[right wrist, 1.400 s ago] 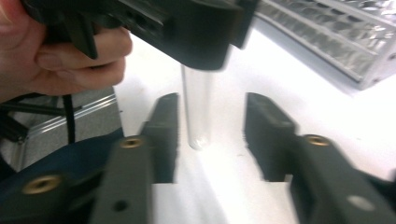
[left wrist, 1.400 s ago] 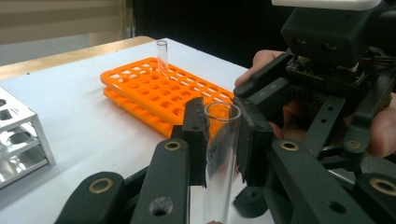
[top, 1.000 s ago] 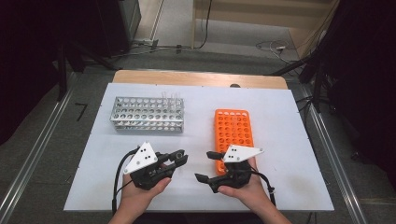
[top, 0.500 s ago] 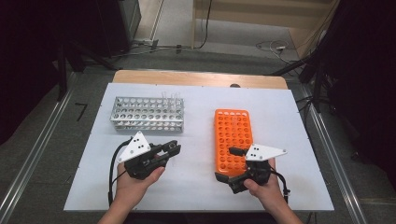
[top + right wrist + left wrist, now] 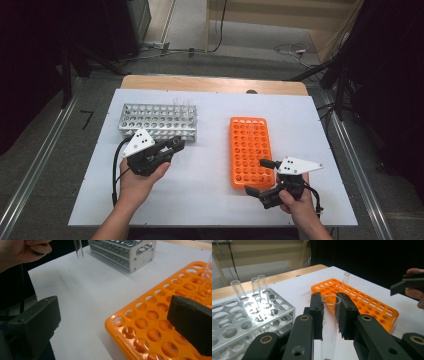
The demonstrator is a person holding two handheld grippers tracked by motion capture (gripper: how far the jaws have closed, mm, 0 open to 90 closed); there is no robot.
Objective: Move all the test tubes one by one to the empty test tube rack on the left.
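Hands are seen entering the high view from six o'clock, each carrying a gripper over the white table [image 5: 210, 150]. Nearest, at about five o'clock, the right gripper [image 5: 259, 176] is held just off the near right corner of the orange rack [image 5: 251, 150]; its jaws have just been opening and are now spread wide, with nothing between them, as is confirmed in the right gripper view, where the rack's near corner is seen between the two black pads. At about eight o'clock the left gripper [image 5: 178, 143] is held with its jaws pressed onto a clear test tube [image 5: 330, 322], which is pinched upright, its open mouth above the pads. The tube's rounded lower end is seen hanging clear above the table in the right gripper view. Just beyond the left gripper, at about ten o'clock, the metal rack [image 5: 159, 121] is placed, with three empty tubes [image 5: 256, 290] standing in its far holes. One further tube [image 5: 346, 280] is seen standing upright in the far part of the orange rack.
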